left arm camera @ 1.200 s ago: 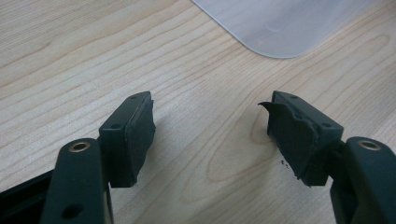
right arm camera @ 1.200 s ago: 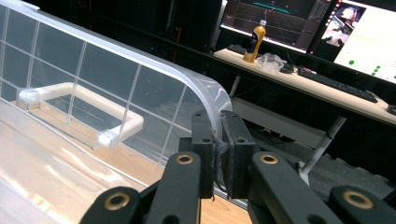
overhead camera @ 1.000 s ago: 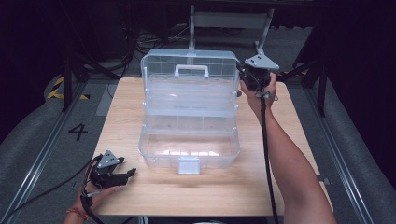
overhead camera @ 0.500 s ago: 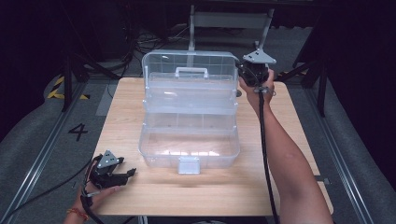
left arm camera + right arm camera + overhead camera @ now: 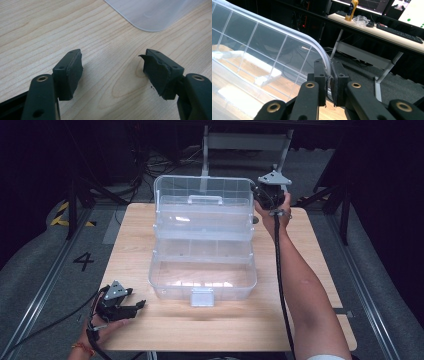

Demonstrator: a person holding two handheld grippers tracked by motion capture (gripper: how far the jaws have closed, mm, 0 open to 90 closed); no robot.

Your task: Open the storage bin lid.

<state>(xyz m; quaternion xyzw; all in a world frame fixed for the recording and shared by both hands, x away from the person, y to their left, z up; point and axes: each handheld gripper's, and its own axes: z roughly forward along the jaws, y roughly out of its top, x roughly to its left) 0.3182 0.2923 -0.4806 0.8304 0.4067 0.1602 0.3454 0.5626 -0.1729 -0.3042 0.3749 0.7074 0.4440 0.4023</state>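
One clear plastic box (image 5: pixel 202 245) stands in the middle of the wooden table (image 5: pixel 310 270), opened up. Its long side runs across the table from left to right; the front, with a single latch tab (image 5: pixel 202 296), faces the person, and the lid (image 5: pixel 202 200) stands raised at the far side, its one carry handle (image 5: pixel 205 199) showing through the ribbed plastic. Between lid and deep bottom tub sits one stepped tray tier (image 5: pixel 202 250).

The right gripper (image 5: pixel 263 200) is at the lid's far right corner. In the right gripper view its two jaws are clenched on the rounded rim of the lid (image 5: pixel 322 53), the thin clear edge pinched between the pads (image 5: pixel 334 82). The person's right forearm (image 5: pixel 300 285) reaches along the right side of the box, and one black cable runs along it.

The left gripper (image 5: pixel 141 304) rests low at the near left corner of the table, held in the left hand (image 5: pixel 102 327), well apart from the box. In the left gripper view its jaws stand released with bare wood between them, and one rounded corner of the box (image 5: pixel 152 12) lies ahead, not touched.

Two grippers, one box, one table.
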